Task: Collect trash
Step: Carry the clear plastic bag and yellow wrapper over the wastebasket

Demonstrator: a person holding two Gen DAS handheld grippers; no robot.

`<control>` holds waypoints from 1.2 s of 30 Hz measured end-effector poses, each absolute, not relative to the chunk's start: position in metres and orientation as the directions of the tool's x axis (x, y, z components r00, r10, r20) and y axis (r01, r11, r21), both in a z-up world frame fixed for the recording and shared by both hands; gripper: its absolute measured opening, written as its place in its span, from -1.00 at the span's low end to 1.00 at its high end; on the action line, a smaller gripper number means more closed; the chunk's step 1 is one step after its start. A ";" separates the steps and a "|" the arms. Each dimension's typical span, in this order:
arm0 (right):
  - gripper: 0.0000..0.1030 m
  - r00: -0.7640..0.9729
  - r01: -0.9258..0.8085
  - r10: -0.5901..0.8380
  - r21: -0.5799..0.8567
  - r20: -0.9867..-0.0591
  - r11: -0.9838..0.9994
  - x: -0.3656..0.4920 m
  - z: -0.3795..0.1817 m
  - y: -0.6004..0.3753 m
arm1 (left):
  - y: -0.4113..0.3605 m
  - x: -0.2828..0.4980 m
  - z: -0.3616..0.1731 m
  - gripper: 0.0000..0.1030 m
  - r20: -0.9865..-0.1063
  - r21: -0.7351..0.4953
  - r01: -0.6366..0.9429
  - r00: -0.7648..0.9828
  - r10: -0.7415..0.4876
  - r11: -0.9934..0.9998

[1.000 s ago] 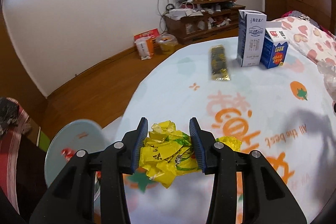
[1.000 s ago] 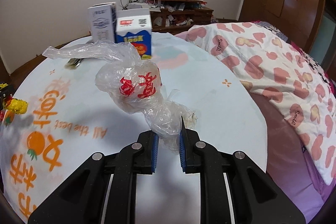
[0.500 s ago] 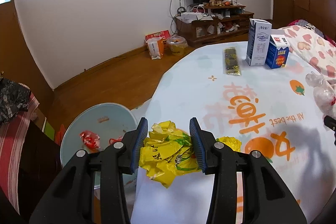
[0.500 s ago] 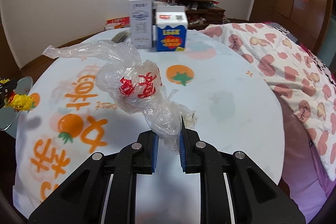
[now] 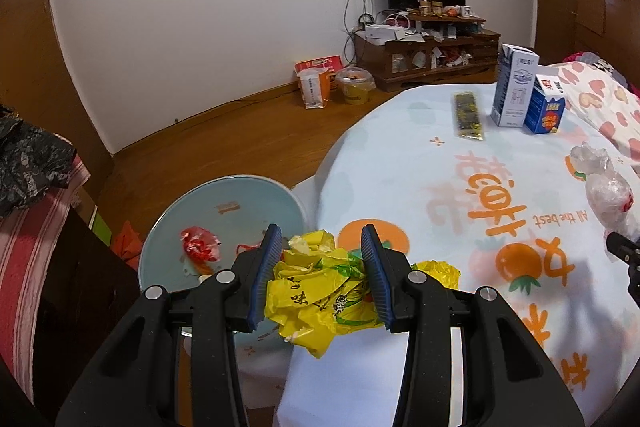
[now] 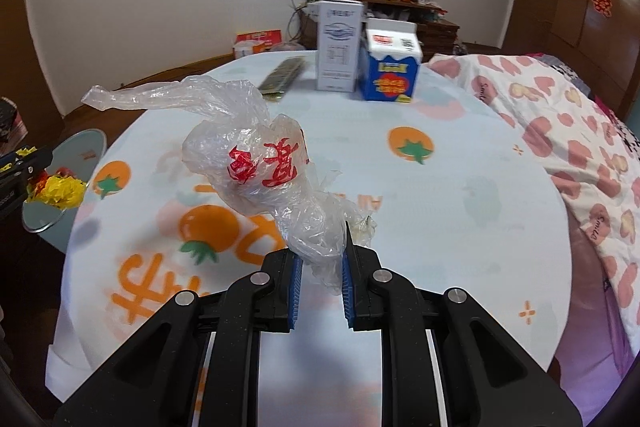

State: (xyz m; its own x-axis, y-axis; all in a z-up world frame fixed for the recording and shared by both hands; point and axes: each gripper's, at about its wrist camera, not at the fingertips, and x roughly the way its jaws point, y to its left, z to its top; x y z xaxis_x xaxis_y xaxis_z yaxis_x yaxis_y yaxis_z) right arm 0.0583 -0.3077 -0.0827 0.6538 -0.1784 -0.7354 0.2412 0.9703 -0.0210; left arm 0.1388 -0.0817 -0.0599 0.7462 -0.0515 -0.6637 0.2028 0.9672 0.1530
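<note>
So the big round table (image 6: 460, 195) with the orange fruit cloth has most of its trash picked up already, I think; both grippers are carrying some, and the job looks about half done; to the left of the table, low down by the floor, sits the pale blue bin (image 5: 240, 199), and it already has a red scrap (image 5: 199, 245) and a few small bits inside; the left gripper (image 5: 323, 277) has its fingers squeezed on a yellow wrapper (image 5: 316, 295), all crumpled, and it hangs over the near left edge of the table, just beside the bin's rim, so a small move left and a let-go would likely drop it in; the right gripper (image 6: 320, 283) has its fingers pinched tight on the tail of a clear plastic bag (image 6: 256, 163) with red writing, held up over the near middle of the table, well apart from the bin, so it has further to go; on the far side of the table stand a white carton (image 6: 339, 45) and a blue carton (image 6: 392, 65), touching side by side, and a flat dark packet (image 6: 283, 77) lies just left of them; these may be trash left to collect, but I cannot tell; nothing stands between the yellow wrapper and the bin; the right gripper must cross the table and keep away from the left one; a heart blanket (image 6: 568, 131) lies on the right.
</note>
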 end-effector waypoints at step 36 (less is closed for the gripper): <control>-0.65 0.692 -0.016 -0.013 -0.032 -0.721 0.999 0.125 -0.070 -0.171 | 0.040 0.163 -0.061 -0.19 -0.666 0.096 -0.032 0.741 0.088 0.995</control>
